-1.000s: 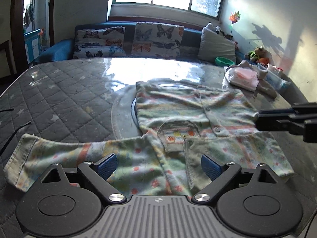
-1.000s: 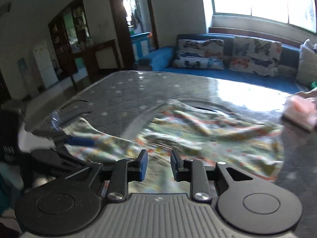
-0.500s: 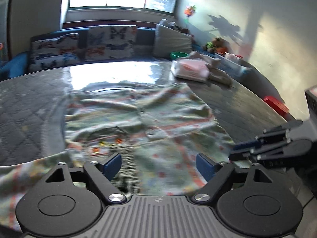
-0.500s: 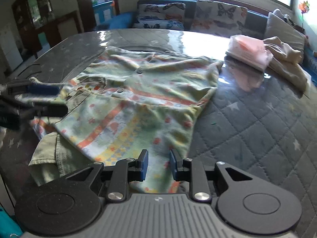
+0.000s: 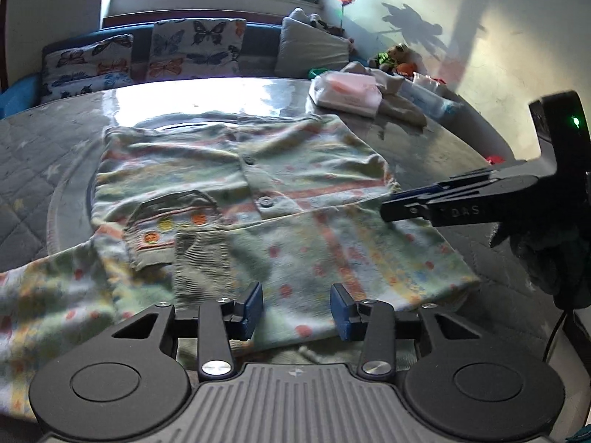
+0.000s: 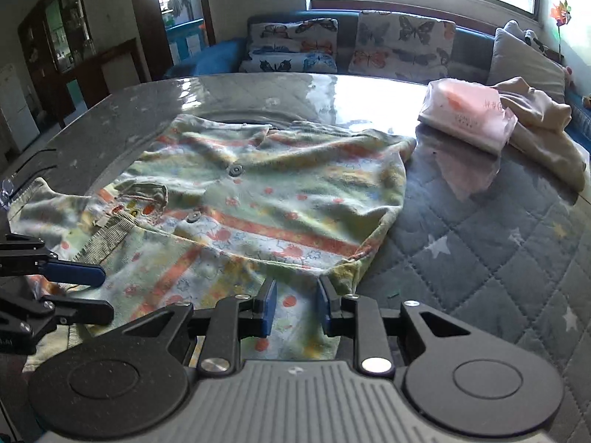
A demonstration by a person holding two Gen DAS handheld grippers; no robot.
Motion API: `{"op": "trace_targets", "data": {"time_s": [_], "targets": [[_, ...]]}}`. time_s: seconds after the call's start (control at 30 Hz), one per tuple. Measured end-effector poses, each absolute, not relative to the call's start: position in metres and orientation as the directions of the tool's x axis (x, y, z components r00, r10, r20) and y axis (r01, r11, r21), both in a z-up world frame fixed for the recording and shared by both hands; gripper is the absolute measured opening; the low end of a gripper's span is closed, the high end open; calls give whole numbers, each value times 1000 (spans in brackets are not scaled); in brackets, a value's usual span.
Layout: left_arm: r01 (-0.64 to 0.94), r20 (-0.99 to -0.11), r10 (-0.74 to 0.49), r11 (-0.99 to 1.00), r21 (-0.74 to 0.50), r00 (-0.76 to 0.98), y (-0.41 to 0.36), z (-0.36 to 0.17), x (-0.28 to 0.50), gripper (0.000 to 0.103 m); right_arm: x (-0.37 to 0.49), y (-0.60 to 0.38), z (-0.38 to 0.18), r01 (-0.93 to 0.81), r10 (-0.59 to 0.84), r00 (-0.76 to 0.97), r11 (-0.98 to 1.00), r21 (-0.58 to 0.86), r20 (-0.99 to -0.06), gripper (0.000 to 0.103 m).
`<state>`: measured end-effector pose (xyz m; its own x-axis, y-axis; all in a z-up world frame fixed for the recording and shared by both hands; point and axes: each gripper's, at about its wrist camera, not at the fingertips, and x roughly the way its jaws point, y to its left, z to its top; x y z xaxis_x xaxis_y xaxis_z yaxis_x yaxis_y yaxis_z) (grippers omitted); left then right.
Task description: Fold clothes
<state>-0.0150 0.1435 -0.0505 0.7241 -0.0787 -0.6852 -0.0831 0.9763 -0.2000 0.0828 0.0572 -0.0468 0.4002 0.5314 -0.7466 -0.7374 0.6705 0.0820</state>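
A pale green children's shirt with orange stripes, dots and buttons lies spread, front up, on the quilted grey table. My left gripper hangs low over the shirt's near hem. Its jaws are closing, cloth lies between the blue pads, and the pads stand clear of it. The right gripper reaches in from the right over the shirt's edge. In the right wrist view the shirt fills the middle, and my right gripper sits over its near right corner, narrowly open. There the left gripper shows at the left.
A folded pink garment and a beige cloth lie at the table's far right. A blue sofa with butterfly cushions runs behind the table under the window. Toys sit by the right wall.
Both grippers have come down and closer to the shirt's near hem. The left jaws have narrowed a lot. The right jaws keep the same narrow gap.
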Motion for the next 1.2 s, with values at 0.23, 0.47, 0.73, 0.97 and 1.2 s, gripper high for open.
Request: {"op": "trace_targets", "data": {"time_s": [0.23,0.47,0.73,0.97,1.2], "targets": [[-242,-659,47,947,-209,751,179,-35,-57,45,46,76,-23,-820,610,356,567,76,-708,24],[-512,-677,266,837,-190,686,237,-32,-111,46,5,123,-26,-912,686,223,398,100,-693,27],[-771,-699,481,617,-160,530,302,-38,-164,47,-13,149,-43,-938,655,182,340,70,-733,27],[-860,-707,551,485,-162,444,339,-45,-172,48,-15,143,-29,-937,673,202,345,61,-711,29],[-873,-703,562,454,-179,436,352,-48,-166,46,-16,131,-22,-930,682,216,361,64,-699,34]]}}
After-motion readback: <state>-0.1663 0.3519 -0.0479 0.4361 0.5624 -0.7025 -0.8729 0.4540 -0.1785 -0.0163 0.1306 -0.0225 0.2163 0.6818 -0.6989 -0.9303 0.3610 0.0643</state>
